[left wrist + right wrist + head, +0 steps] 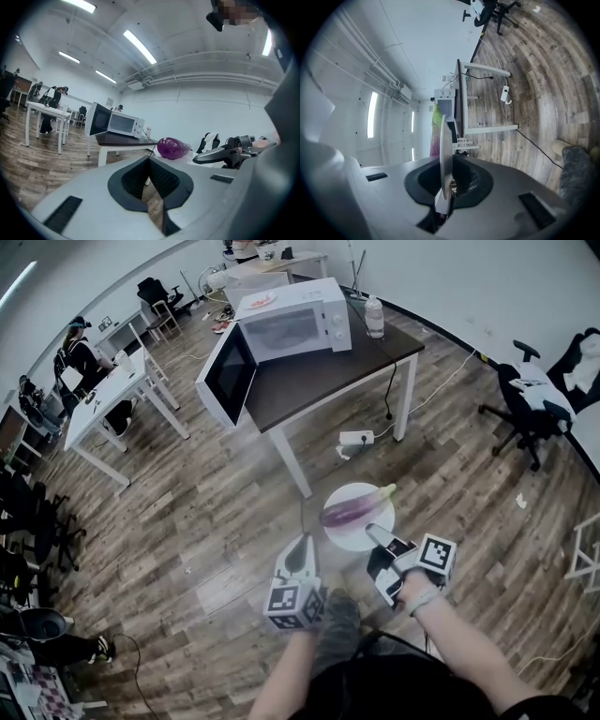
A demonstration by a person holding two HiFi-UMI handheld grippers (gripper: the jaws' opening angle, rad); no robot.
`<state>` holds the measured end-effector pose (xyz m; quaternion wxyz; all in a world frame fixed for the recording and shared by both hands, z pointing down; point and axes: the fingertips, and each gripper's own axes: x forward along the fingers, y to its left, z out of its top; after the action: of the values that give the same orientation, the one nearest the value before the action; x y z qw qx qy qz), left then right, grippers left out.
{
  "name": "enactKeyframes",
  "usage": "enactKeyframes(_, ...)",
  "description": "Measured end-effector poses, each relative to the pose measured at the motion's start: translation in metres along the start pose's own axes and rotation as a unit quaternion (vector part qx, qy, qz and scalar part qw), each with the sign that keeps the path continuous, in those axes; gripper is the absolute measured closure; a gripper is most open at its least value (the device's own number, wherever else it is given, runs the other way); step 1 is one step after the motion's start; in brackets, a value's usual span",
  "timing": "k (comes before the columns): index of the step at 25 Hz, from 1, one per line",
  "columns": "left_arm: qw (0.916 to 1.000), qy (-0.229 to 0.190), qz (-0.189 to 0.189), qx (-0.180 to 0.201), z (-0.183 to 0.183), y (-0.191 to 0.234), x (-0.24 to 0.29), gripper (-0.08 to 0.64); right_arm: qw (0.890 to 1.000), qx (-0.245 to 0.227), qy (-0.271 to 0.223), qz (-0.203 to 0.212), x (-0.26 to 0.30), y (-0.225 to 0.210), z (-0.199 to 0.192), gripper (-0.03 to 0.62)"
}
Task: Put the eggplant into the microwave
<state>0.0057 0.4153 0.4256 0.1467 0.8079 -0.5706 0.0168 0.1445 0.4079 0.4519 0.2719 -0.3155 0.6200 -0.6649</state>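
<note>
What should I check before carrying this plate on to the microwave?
1. Right gripper grip on the plate: ok, fingers clamped on its rim.
2. Eggplant on the plate: ok, lying across it.
3. Microwave door open: ok, swung wide.
4. Left gripper free to help: ok, shut on nothing.
5. Cavity clear inside: cannot tell from here.
</note>
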Motion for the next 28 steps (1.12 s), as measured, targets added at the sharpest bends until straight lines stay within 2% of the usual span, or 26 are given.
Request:
enactKeyframes(14, 0.999, 0.014, -0.041, 0.012, 0.044, 0.067, 0.105, 0.56, 1.0, 0.013, -0.023, -0.005, 0.113, 0.014, 0.05, 0.568)
enactKeyframes(28, 0.9989, -0.001, -0.047, 0.002, 0.077, 0.135, 0.175, 0.56, 1.0, 0.002, -0.019, 0.002, 0.22, 0.028, 0.079, 0.568)
